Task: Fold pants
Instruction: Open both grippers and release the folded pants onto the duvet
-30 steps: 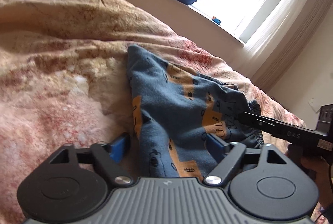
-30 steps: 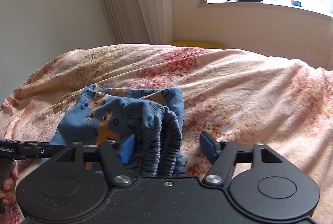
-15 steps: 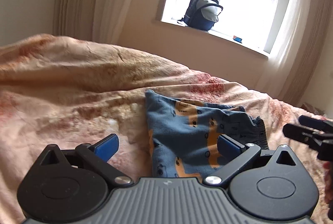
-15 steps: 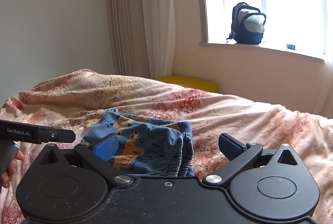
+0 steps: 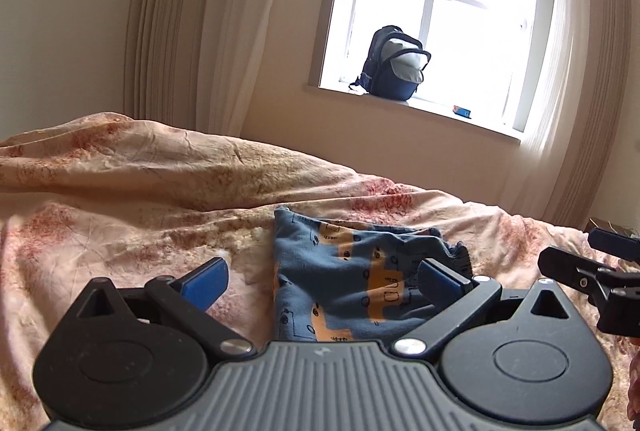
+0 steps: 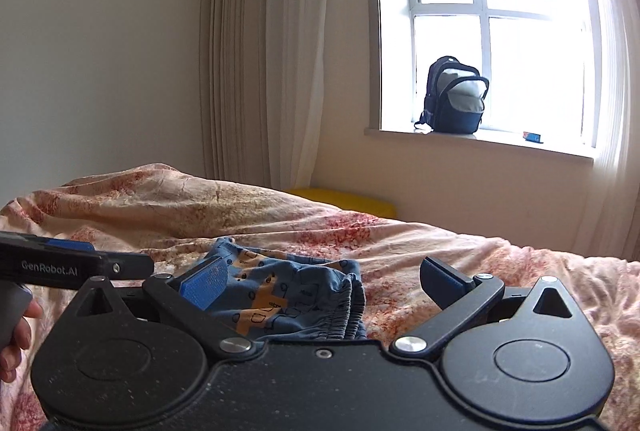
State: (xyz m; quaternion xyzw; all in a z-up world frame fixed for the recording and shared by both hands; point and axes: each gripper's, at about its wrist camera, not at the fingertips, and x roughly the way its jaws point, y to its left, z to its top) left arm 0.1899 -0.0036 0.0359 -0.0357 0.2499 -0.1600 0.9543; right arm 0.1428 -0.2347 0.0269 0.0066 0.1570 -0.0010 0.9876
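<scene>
The blue pants with orange patches (image 5: 352, 275) lie folded into a small bundle on the bed; in the right wrist view (image 6: 288, 295) their gathered waistband faces right. My left gripper (image 5: 322, 277) is open and empty, raised above and just short of the bundle. My right gripper (image 6: 322, 277) is open and empty too, held over the bundle's near edge. The right gripper shows at the right edge of the left wrist view (image 5: 592, 271), and the left gripper shows at the left edge of the right wrist view (image 6: 76, 265).
The bed is covered by a rumpled pink and beige floral quilt (image 5: 120, 199). A dark backpack (image 5: 394, 65) stands on the window sill. Curtains hang by the window. A yellow thing (image 6: 344, 199) sits behind the bed.
Both grippers have lifted and pulled back from the pants, tilting up toward the window. The pants stay folded on the quilt.
</scene>
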